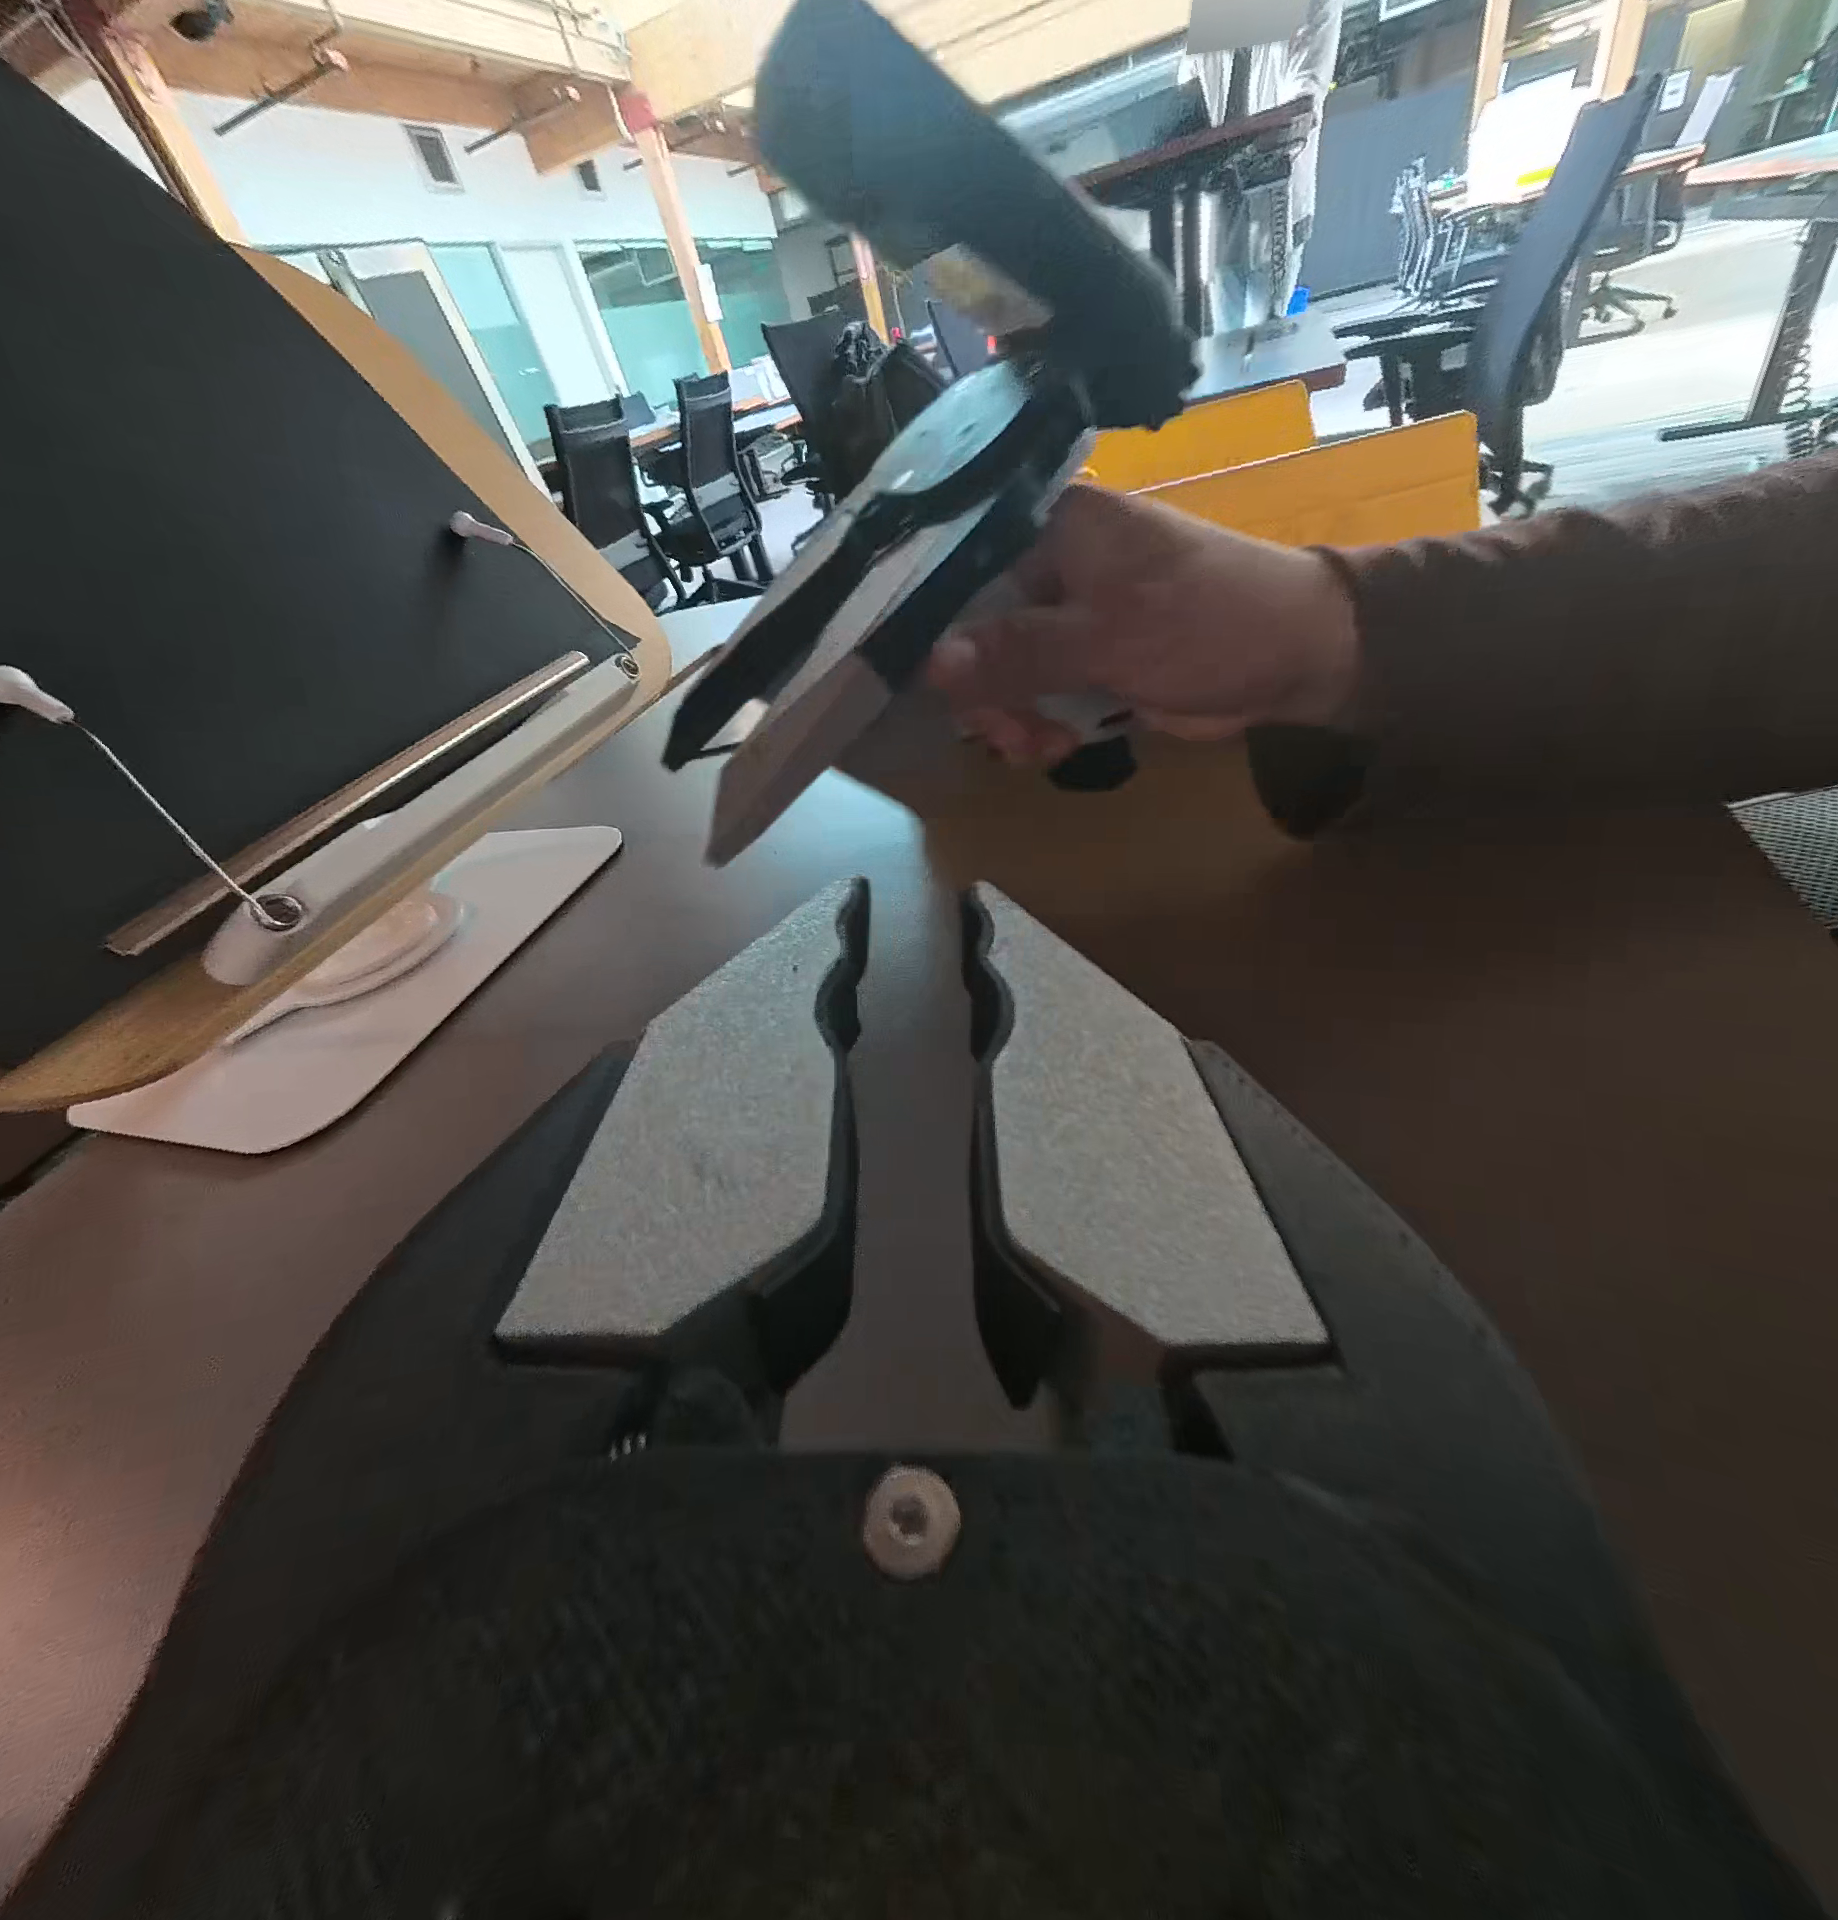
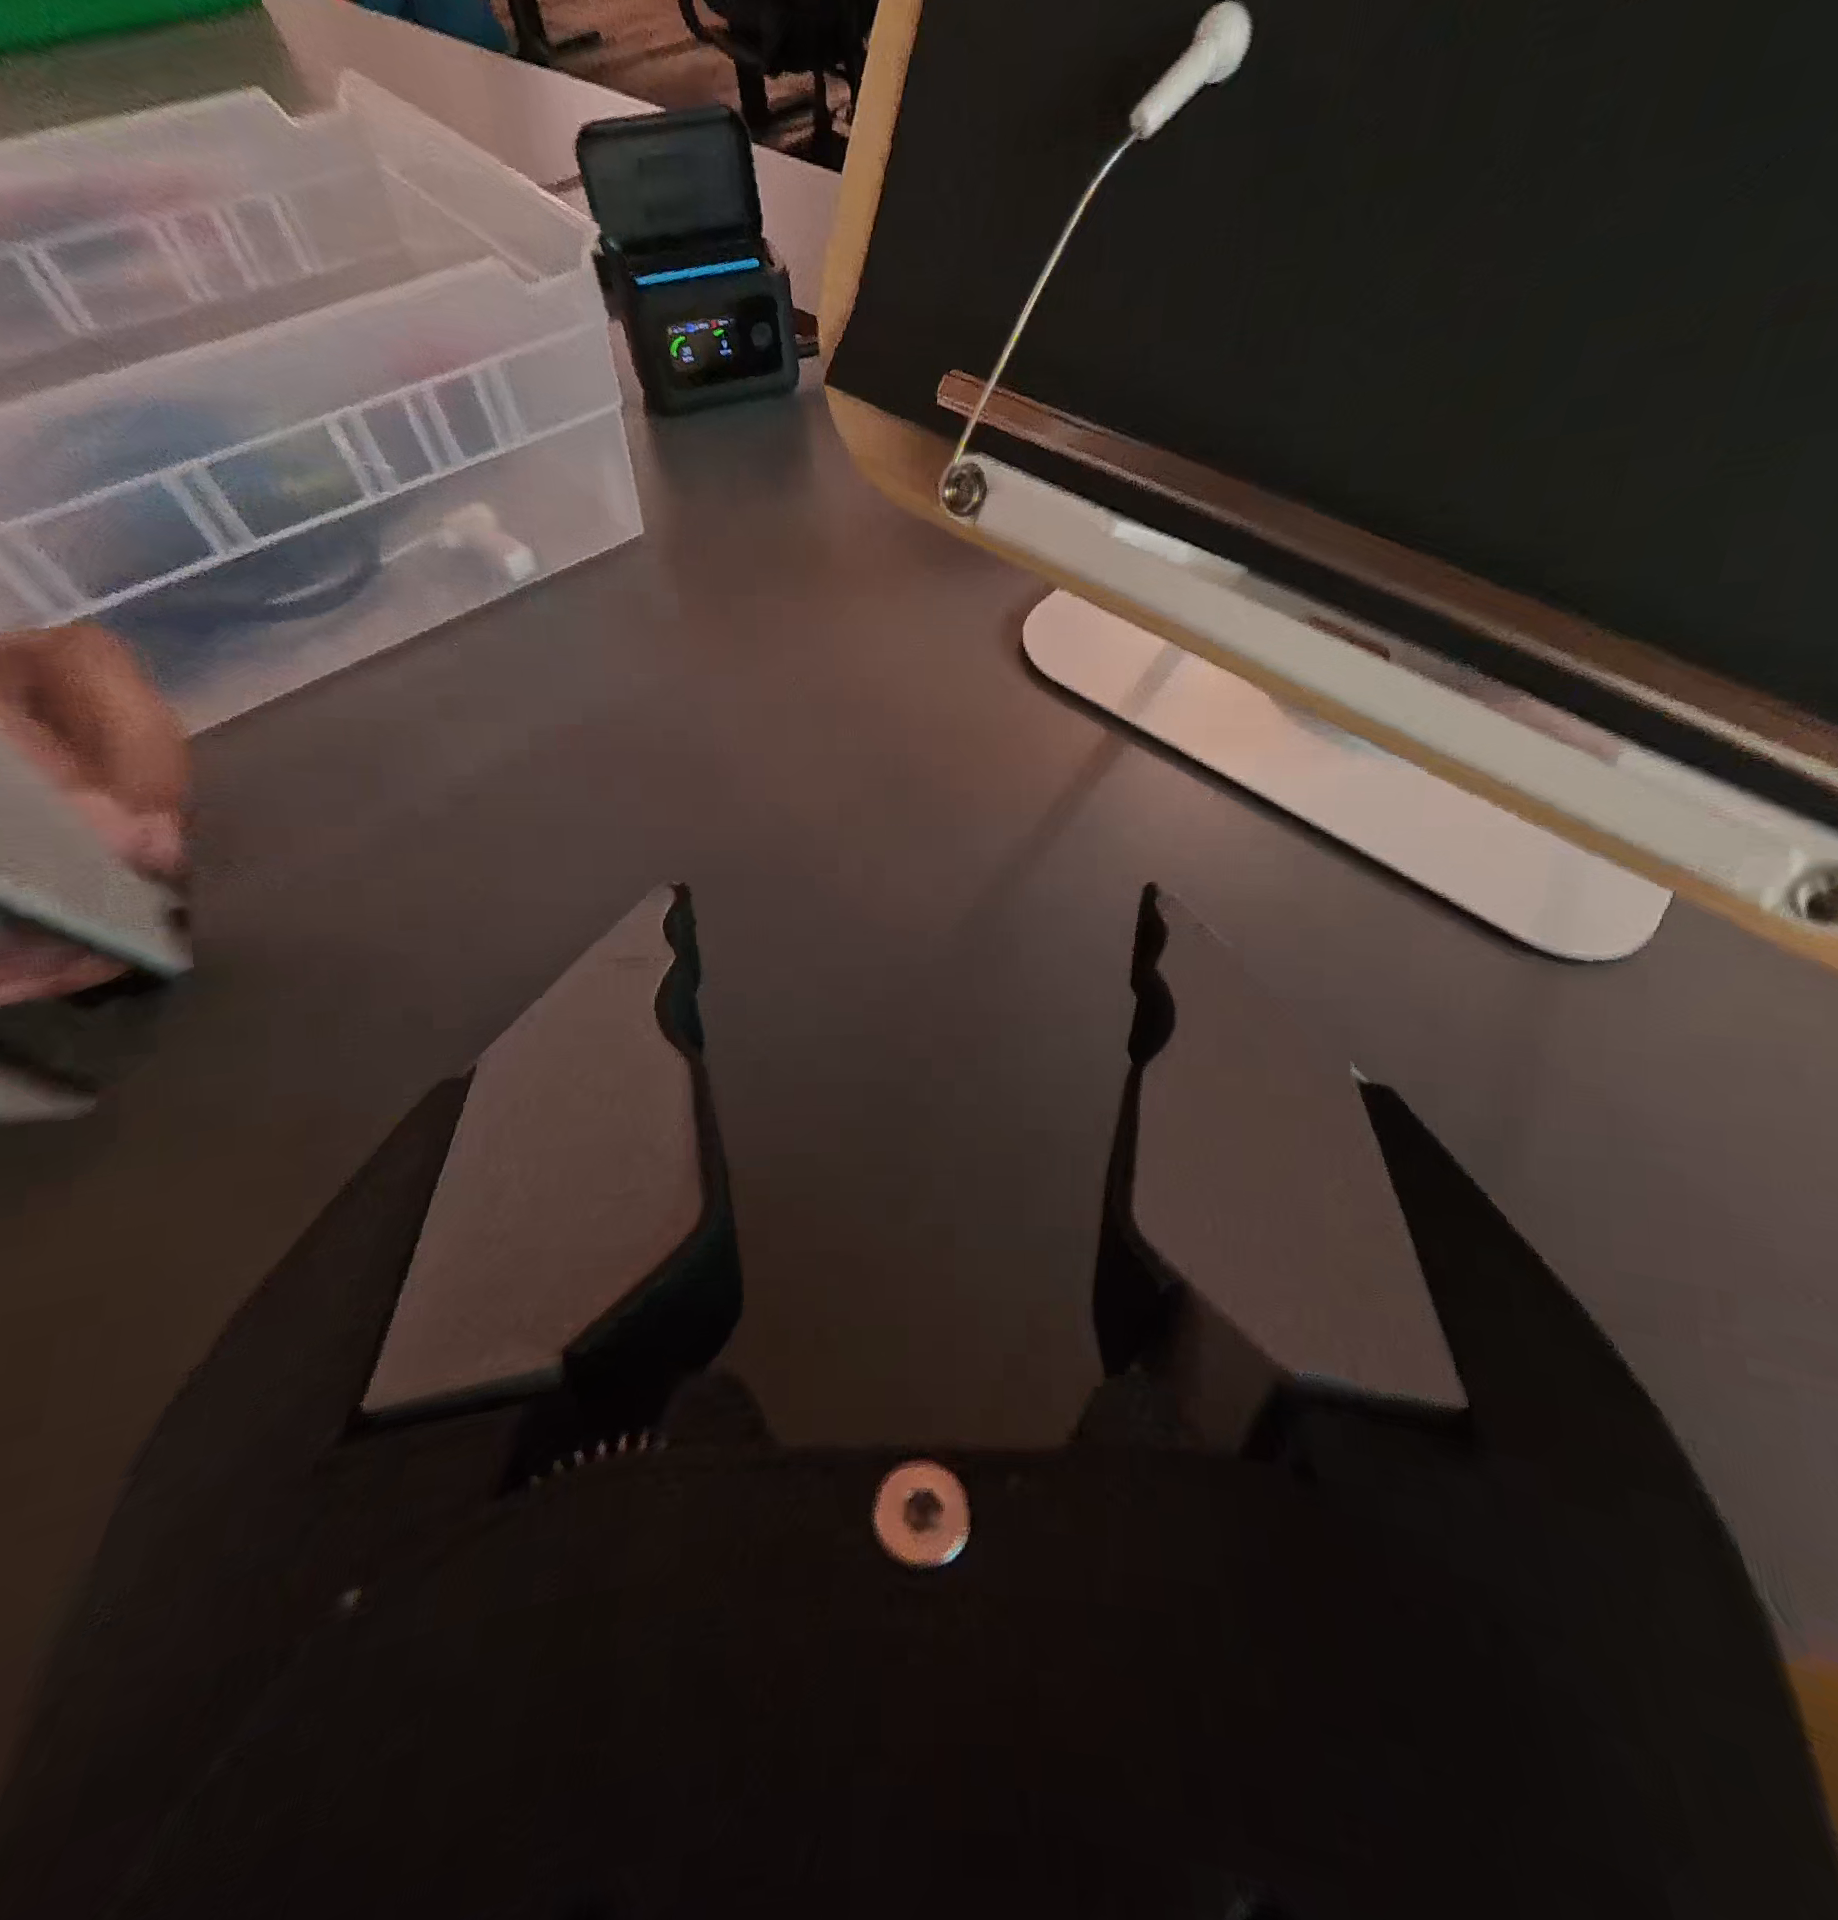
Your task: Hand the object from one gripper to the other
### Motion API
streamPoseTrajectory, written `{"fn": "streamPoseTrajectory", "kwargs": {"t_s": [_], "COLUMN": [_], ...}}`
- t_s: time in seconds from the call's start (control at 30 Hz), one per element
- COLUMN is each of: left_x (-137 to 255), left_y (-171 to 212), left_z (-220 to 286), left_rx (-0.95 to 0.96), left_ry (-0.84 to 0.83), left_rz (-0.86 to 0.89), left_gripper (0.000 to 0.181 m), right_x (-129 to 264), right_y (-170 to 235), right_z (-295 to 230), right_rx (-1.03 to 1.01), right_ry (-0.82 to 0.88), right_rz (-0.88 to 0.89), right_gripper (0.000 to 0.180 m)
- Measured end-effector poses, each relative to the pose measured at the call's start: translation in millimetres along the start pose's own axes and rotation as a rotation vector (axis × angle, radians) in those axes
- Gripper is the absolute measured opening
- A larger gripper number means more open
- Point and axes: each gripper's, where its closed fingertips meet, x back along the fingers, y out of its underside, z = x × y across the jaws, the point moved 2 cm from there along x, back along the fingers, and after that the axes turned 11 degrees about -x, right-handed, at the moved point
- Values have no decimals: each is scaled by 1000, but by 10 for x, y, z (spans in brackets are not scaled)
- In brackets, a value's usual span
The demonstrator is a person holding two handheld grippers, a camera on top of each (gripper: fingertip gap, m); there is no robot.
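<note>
Two grippers: left gripper (image 1: 915, 904) and right gripper (image 2: 910, 904), both over a dark tabletop (image 2: 842, 727).
Left jaws: a narrow gap apart, only tabletop showing between them.
Right jaws: wide apart, only tabletop between them.
Object place: cannot tell which thing is the object; neither pair of jaws is clamped on anything.
Object look: cannot tell.
Left view: right gripper held in a hand (image 1: 1154, 623), raised and tilted down toward the left jaws, blurred.
Nearby: black board on a wooden stand (image 1: 219, 468) with a white base; clear plastic box (image 2: 271, 416); small black device (image 2: 707, 312) with its lid up and a lit screen.
Writing: screen marks too small to read.
</note>
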Motion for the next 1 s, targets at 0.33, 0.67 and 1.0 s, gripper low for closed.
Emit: {"fn": "streamPoseTrajectory", "kwargs": {"t_s": [0.33,0.67,1.0], "left_x": [21,23,-67], "left_y": [31,8,77], "left_z": [-84,-72,-102], "left_rx": [-3,12,20], "left_ry": [-84,-90,-177], "left_rz": [-29,-14,-111], "left_gripper": [26,26,20], "right_x": [-383,-350,-328], "right_y": [195,208,219], "right_z": [7,42,42], "right_rx": [91,13,-4], "right_ry": [18,-12,-23], "right_rz": [-32,-23,-8], "right_gripper": [87,87,87]}}
